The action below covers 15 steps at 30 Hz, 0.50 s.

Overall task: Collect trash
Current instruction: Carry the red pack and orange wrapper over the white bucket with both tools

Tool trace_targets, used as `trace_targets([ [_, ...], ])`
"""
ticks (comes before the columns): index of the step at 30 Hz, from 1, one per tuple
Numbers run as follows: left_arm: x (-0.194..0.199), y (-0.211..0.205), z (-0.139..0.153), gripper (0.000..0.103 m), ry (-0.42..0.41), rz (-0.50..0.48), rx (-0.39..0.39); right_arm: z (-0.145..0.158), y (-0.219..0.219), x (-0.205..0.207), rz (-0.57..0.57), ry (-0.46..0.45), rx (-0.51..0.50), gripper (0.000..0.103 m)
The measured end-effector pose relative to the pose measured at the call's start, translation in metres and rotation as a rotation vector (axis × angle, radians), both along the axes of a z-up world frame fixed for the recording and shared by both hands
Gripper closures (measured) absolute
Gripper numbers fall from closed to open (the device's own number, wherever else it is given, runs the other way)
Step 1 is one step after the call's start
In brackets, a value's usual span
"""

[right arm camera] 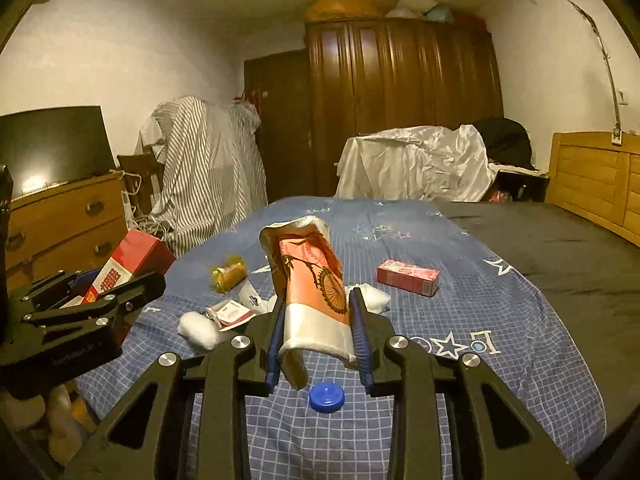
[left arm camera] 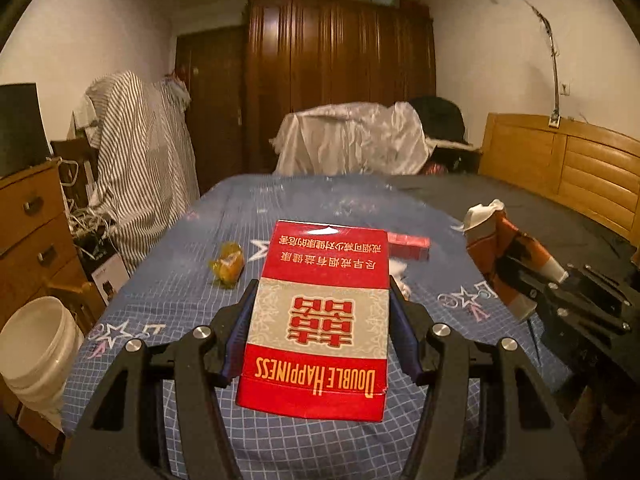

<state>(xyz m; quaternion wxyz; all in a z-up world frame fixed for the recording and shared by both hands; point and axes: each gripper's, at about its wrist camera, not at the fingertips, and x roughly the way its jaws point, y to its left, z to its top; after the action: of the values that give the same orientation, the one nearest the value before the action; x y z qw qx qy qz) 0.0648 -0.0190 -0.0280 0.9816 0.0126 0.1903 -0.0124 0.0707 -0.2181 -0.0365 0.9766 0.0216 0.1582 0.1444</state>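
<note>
Item one: your left tool (left arm camera: 322,304) is clamped on a red cigarette pack (left arm camera: 320,320), lower centre of the left wrist view. The pack is flat and rectangular, with a pale patterned band across the middle, white Chinese text at the far end and "DOUBLE HAPPINESS" in yellow at the near end, all reading upside down to the camera. It is held clear above the bed (left arm camera: 192,280).

Item two: your right tool (right arm camera: 318,328) is clamped on a crushed paper cup (right arm camera: 312,280), centre of the right wrist view. The cup is orange-pink with a dark bicycle print, a white base band at the near end and a squashed rim pointing away.

Items loose on the blue checked bed sheet, right wrist view: a blue bottle cap (right arm camera: 327,398) at lower centre, just below the cup; a small red box (right arm camera: 408,277) to the right of centre; a yellow wrapper (right arm camera: 229,276) left of centre; two white cotton wads (right arm camera: 200,331); a red-and-white packet (right arm camera: 230,315) between them.

Item at lower left of the left wrist view: a white bucket (left arm camera: 36,356) beside the bed.
</note>
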Motion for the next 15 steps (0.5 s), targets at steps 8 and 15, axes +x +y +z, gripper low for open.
trace_targets([
  [8, -0.014, -0.001, 0.006, 0.046, -0.071, 0.026, 0.0, 0.007, -0.006, -0.017, -0.027, -0.044, 0.02, 0.071],
  [15, -0.018, -0.003, 0.008, 0.046, -0.081, 0.029, 0.002, 0.007, -0.006, -0.023, -0.033, -0.053, 0.025, 0.071],
])
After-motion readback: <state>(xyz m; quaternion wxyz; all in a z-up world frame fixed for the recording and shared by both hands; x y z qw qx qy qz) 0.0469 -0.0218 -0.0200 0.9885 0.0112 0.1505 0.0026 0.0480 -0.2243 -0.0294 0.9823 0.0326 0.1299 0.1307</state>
